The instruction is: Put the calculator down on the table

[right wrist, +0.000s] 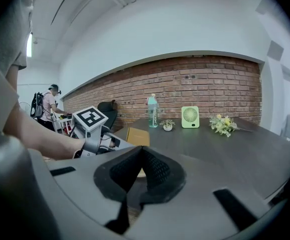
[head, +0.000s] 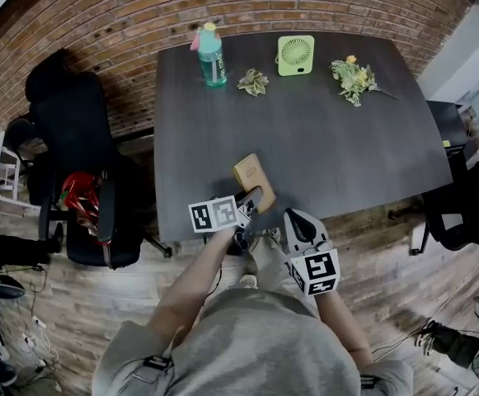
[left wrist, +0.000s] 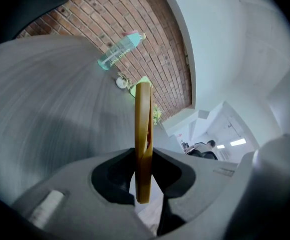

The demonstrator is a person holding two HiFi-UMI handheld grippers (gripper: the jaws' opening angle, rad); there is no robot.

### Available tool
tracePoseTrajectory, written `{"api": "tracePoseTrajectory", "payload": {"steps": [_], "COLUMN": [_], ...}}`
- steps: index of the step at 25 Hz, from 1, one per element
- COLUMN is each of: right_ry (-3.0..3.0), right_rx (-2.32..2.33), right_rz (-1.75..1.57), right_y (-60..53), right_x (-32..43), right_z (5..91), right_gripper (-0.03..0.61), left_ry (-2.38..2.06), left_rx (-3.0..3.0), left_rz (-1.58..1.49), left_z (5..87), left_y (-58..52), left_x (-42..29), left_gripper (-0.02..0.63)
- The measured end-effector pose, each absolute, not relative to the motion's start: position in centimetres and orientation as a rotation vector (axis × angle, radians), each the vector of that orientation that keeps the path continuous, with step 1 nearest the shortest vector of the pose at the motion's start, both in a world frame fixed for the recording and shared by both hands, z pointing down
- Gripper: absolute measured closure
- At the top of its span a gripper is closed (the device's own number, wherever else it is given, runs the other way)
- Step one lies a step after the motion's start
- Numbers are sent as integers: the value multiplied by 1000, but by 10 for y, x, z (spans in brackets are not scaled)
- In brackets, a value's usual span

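The calculator [head: 254, 180] is a flat tan slab held over the near edge of the dark table [head: 321, 139]. My left gripper [head: 251, 202] is shut on its near end. In the left gripper view the calculator [left wrist: 144, 129] shows edge-on, upright between the pads of the left gripper [left wrist: 144, 176]. My right gripper [head: 293, 223] hovers just right of it at the table's front edge. In the right gripper view the right gripper [right wrist: 141, 155] has its jaws together with nothing between them, and the calculator [right wrist: 135, 135] lies ahead to the left.
At the table's far side stand a teal bottle [head: 211, 56], a small plant [head: 253, 82], a green fan [head: 295, 54] and a flower bunch [head: 353, 79]. A black chair [head: 74, 139] is left of the table, another [head: 470, 205] at the right.
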State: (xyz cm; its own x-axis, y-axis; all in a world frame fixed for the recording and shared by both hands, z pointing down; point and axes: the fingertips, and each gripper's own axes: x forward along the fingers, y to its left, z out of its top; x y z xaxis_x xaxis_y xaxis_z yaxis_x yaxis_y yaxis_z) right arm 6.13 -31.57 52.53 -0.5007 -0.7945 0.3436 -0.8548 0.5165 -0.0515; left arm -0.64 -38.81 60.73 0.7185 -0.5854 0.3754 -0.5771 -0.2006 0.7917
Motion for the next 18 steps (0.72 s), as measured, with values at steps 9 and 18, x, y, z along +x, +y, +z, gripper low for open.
{"api": "tracePoseTrajectory", "payload": {"steps": [9, 18], "right_ry": [-2478, -2474], "right_rx": [1367, 1356], "right_rz": [324, 336], "right_y": [-323, -327], "right_x": [63, 64], "right_z": [534, 538], "right_gripper": [575, 575], "left_ry": [-928, -936], "left_rx": [1823, 1800], "left_rz": [57, 85], "left_z": [633, 641], "left_y": [-400, -412], "left_x": [-7, -3], "left_gripper": [523, 515]}}
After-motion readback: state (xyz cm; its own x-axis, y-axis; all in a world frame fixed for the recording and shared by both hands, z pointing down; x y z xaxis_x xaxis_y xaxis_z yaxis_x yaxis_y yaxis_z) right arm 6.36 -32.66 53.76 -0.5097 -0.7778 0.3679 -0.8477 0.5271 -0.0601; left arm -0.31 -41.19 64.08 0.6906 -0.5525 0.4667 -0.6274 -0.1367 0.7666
